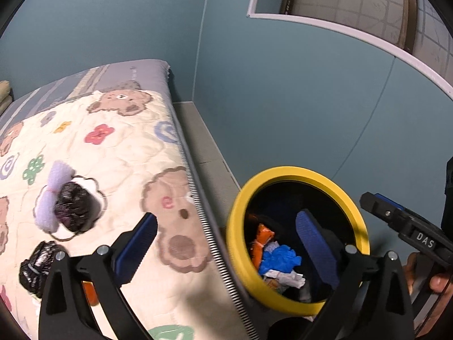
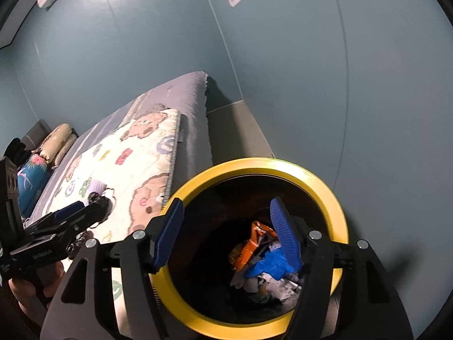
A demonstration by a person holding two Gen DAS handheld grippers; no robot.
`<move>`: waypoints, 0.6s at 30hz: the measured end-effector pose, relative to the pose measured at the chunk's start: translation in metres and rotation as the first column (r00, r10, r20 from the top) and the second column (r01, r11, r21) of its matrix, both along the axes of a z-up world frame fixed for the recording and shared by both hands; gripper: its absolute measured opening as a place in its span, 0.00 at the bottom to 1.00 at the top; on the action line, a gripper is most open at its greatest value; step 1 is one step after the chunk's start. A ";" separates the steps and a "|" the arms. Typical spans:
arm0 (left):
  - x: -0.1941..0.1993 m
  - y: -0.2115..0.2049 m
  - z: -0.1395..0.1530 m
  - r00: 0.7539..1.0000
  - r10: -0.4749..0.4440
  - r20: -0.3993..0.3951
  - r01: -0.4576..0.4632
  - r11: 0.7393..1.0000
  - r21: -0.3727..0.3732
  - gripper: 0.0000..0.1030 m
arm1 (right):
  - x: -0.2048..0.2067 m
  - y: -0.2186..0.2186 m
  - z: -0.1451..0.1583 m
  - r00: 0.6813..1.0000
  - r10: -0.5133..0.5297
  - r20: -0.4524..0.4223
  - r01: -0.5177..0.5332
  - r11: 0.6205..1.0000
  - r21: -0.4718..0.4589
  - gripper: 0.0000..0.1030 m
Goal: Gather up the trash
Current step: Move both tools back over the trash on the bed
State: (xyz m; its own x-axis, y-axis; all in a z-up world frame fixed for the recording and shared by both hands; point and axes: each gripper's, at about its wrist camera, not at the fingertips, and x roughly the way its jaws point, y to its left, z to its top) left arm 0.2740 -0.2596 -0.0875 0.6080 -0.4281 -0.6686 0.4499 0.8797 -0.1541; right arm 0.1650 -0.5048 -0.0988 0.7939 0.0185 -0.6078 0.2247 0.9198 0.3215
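Note:
A black bin with a yellow rim (image 1: 283, 171) (image 2: 254, 164) stands on the floor against the bed. Inside lie an orange wrapper (image 1: 262, 238), a crumpled blue glove (image 1: 279, 257) (image 2: 269, 266) and white paper (image 1: 288, 277). My left gripper (image 1: 226, 226) is open and empty, one finger over the quilt and the other over the bin's mouth. My right gripper (image 2: 226, 206) hangs open and empty above the bin. On the quilt lie a black crumpled bag beside a lavender cloth (image 1: 72, 206), a second black crumpled bag (image 1: 36, 263) and an orange scrap (image 1: 90, 293) half hidden by my left finger.
The bed carries a cream quilt with bears and flowers (image 1: 119, 147) over a grey sheet. Pillows (image 2: 56, 138) lie at its far end. A teal wall (image 1: 283, 99) runs close behind the bin, with a narrow strip of floor (image 1: 198, 136) between it and the bed.

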 end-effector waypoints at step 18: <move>0.001 0.139 0.014 0.981 0.187 0.048 -0.189 0.981 0.038 0.92 | 0.017 0.098 0.031 0.982 0.186 0.032 -0.185 0.982 -0.036 0.64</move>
